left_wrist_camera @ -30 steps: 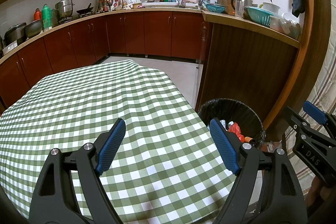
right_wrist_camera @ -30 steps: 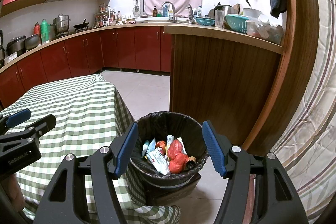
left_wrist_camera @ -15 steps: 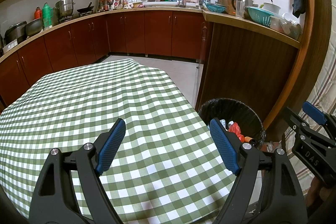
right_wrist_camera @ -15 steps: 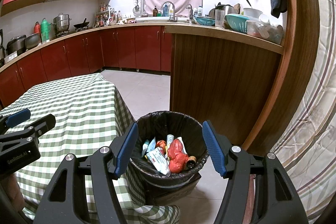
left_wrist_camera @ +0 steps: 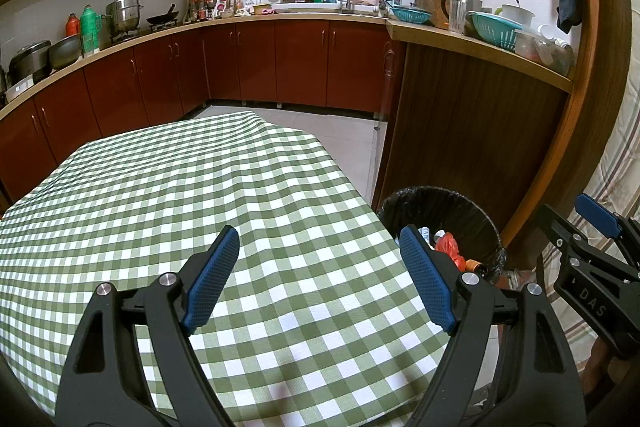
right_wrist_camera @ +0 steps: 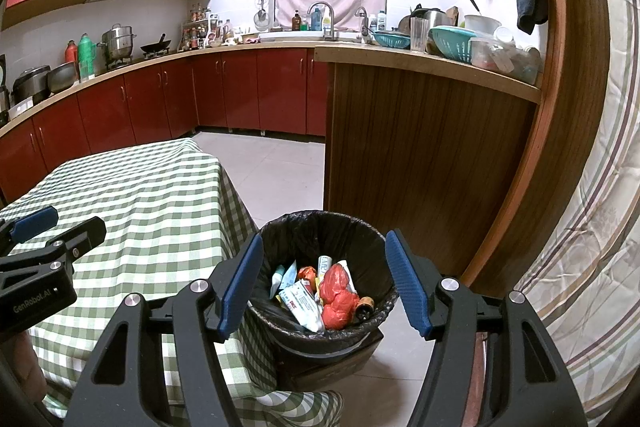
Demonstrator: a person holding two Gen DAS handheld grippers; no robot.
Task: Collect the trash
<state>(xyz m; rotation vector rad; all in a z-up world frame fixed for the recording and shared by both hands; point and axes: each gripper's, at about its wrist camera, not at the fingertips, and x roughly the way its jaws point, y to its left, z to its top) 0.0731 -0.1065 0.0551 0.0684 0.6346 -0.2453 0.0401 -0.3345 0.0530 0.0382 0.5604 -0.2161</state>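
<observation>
A black-lined trash bin stands on the floor at the table's right corner and shows in the left wrist view too as the bin. Inside lie a red crumpled bag, white wrappers and a small brown bottle. My right gripper hangs open above the bin with nothing between its blue pads. My left gripper is open over the green checked tablecloth, holding nothing. Each gripper appears at the edge of the other's view.
A wooden counter end stands just behind the bin, a striped curtain to its right. Red cabinets with pots, bottles and a sink run along the far walls. Tiled floor lies between table and cabinets.
</observation>
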